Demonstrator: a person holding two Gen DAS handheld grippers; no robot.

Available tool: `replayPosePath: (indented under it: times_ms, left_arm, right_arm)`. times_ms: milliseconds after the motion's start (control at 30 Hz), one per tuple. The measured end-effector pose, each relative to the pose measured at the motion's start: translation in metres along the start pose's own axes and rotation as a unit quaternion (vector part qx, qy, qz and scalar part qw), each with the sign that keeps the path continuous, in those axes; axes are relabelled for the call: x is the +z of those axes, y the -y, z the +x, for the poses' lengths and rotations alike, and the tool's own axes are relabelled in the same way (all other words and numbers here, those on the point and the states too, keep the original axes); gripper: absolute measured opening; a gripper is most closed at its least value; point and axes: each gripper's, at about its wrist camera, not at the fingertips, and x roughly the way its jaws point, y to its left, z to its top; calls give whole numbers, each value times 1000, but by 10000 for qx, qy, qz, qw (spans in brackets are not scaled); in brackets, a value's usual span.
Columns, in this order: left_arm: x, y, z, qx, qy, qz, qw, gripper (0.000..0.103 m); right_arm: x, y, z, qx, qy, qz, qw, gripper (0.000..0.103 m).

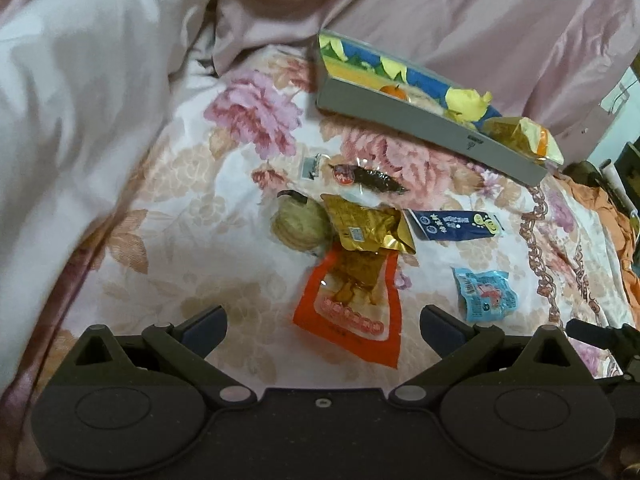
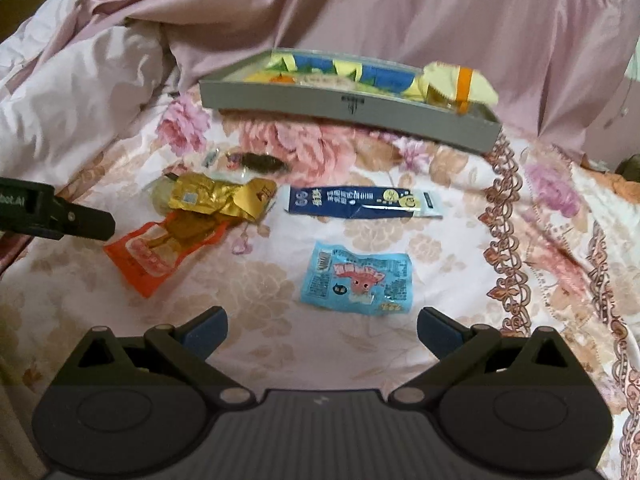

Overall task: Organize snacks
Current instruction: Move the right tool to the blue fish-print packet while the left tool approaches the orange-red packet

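Lying nearest to the grey box's front wall side of the bed, two snacks are seen just ahead of the tools. The light blue packet (image 2: pixel 357 280) is found directly in front of the right gripper (image 2: pixel 322 330), slightly toward its right finger, with its long axis across the line of the fingers. The orange pouch (image 1: pixel 352 308) is placed between the fingers of the left gripper (image 1: pixel 323 330), its long axis along them. Both grippers are held wide open and nothing is gripped. Farther toward the box, the gold packet (image 2: pixel 218 198) and the dark blue sachet (image 2: pixel 360 202) are seen. The grey box (image 2: pixel 348 110) is reached last; a yellow packet (image 2: pixel 460 84) is already kept inside it.
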Motion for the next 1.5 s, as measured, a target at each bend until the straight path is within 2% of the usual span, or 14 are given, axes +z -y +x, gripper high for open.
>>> replayPosePath:
  times_ms: [167, 400, 600, 733, 867, 1067, 1133, 1267, 1400, 1433, 1500]
  left_arm:
    - [16, 2, 21, 17, -149, 322, 9994, 102]
    - [32, 8, 52, -238, -298, 519, 9979, 102]
    - [30, 27, 66, -406, -321, 1130, 9923, 102]
    - [24, 37, 78, -394, -396, 1542, 9865, 102]
    - [24, 39, 89, -375, -482, 1576, 9856, 102]
    - [23, 43, 105, -151, -592, 1783, 9821, 102]
    - [21, 46, 107, -21, -605, 1968, 9786, 102]
    - [19, 47, 106, 122, -597, 2134, 9751, 94]
    - [20, 45, 102, 130, -531, 2069, 9768, 82]
    - [20, 45, 101, 127, -516, 2059, 9771, 77]
    - [19, 46, 99, 99, -501, 2030, 9778, 76]
  right_arm:
    - [9, 6, 21, 37, -85, -32, 10000, 103]
    - [20, 16, 48, 137, -223, 203, 9995, 103]
    - [27, 33, 67, -13, -269, 492, 9984, 103]
    - [24, 48, 79, 60, -455, 987, 9941, 103]
    - [21, 52, 91, 156, -579, 1143, 9916, 103]
    - [26, 46, 104, 442, -532, 1035, 9922, 103]
    - [26, 42, 108, 376, -561, 892, 9937, 103]
    - [25, 35, 110, 252, -508, 668, 9961, 102]
    - [24, 37, 107, 109, -473, 694, 9964, 91]
    - [24, 38, 106, 107, -472, 707, 9963, 91]
    - [24, 38, 104, 107, -487, 714, 9962, 91]
